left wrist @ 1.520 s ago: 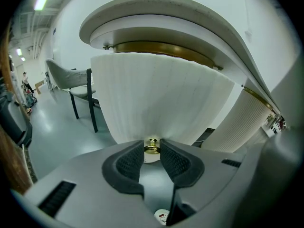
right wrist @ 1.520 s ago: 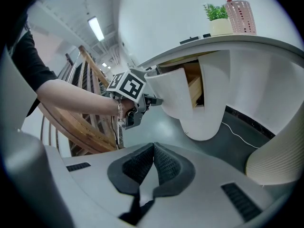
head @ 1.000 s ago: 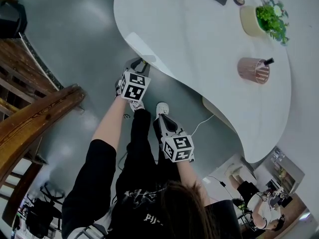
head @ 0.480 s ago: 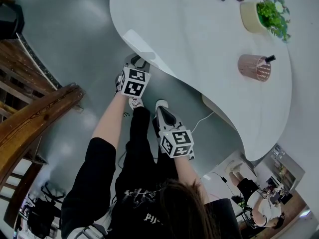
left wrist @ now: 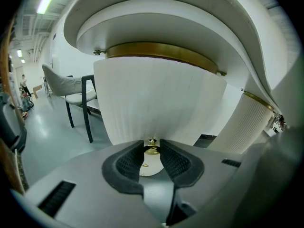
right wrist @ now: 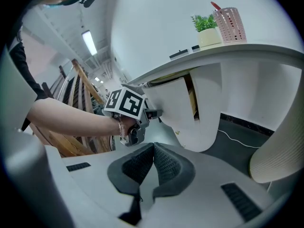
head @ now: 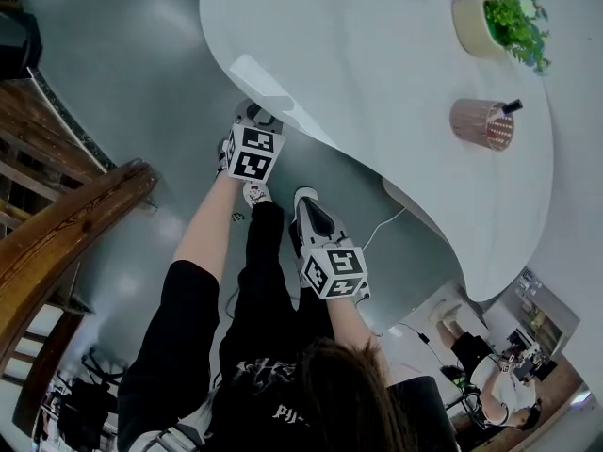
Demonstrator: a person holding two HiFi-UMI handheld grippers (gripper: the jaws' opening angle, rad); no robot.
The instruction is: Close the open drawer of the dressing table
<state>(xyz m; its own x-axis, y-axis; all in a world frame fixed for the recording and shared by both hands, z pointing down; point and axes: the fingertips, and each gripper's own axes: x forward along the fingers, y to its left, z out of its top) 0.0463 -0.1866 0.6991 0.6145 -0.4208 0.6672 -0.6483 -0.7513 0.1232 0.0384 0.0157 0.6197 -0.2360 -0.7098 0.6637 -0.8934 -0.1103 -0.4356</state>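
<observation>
White curved bench [head: 377, 64], left gripper [head: 265, 121] fingers clamping small brass drawer knob [left wrist: 152, 150], right gripper [right wrist: 154, 145] fingers pressed together, empty.

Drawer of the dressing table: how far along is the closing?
Done: the left gripper is clamped on the brass knob. In hand: the drawer stands out from the dressing table, its inside showing. Left: push it in, release. The right gripper is shut, empty.

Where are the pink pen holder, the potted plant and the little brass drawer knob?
pink pen holder [head: 479, 128]: head view, on its perforated side wall.
potted plant [head: 513, 28]: head view, on its green leaves.
brass drawer knob [left wrist: 152, 149]: left gripper view, on the knob's round head.
</observation>
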